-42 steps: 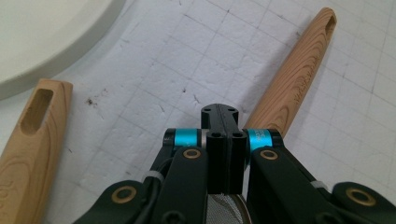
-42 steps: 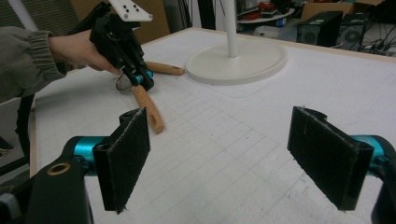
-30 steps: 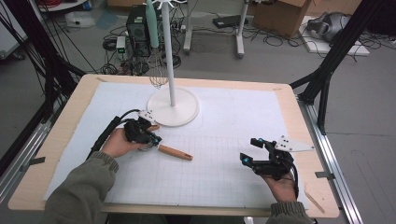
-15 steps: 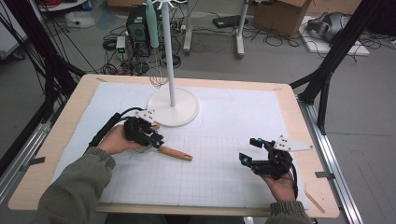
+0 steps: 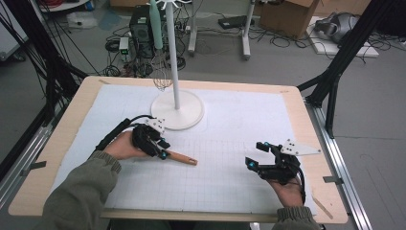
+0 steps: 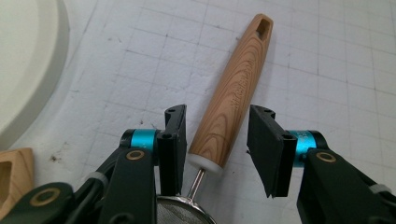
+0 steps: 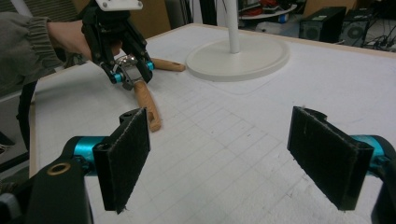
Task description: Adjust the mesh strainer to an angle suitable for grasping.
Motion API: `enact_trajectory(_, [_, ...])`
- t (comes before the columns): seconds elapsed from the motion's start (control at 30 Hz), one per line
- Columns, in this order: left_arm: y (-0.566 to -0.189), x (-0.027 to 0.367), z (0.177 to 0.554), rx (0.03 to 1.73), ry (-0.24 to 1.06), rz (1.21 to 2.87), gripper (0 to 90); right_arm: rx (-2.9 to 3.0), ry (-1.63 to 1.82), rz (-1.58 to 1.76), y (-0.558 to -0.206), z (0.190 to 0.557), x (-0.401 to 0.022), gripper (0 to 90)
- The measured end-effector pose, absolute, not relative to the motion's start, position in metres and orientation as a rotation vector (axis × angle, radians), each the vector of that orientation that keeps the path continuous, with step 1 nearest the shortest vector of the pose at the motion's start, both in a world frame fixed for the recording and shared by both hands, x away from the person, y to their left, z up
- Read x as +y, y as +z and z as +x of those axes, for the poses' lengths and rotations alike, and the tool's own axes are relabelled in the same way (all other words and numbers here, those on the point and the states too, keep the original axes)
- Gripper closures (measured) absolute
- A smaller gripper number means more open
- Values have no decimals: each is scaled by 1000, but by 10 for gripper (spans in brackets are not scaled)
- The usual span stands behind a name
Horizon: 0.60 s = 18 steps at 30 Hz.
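Two black hand-held grippers work over one wooden-handled mesh strainer (image 6: 232, 95), beside one white round-based stand (image 5: 177, 109) with a wire whisk (image 5: 162, 76) hanging from it. The white gridded mat (image 5: 230, 182) covers a pale wooden table (image 5: 72, 120) above a grey floor strewn with cables. The left gripper (image 6: 215, 140) has just been opening, its jaws flanking the handle's lower end on the mat without touching; the right gripper (image 7: 231, 158) stands wide and empty, well apart.
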<state>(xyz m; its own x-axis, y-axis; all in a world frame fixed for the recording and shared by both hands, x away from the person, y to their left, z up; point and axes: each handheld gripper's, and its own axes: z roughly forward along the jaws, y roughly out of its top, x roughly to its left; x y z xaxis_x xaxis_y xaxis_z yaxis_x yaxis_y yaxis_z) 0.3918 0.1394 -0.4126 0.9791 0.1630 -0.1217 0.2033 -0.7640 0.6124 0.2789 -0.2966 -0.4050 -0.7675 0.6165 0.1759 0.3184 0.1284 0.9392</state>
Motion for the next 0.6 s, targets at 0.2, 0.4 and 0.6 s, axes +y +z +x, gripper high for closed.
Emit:
enact_trajectory(0.2, [-419, 134, 390, 239, -76, 2502, 573, 2153, 1688, 926, -405, 278, -297, 198])
enact_trajectory(0.4, [-421, 132, 388, 241, -71, 2522, 574, 2145, 1692, 918, -405, 278, -298, 199])
enact_trajectory(0.6, [-418, 129, 383, 276, -47, 2546, 584, 2143, 1690, 915, -404, 278, -297, 199])
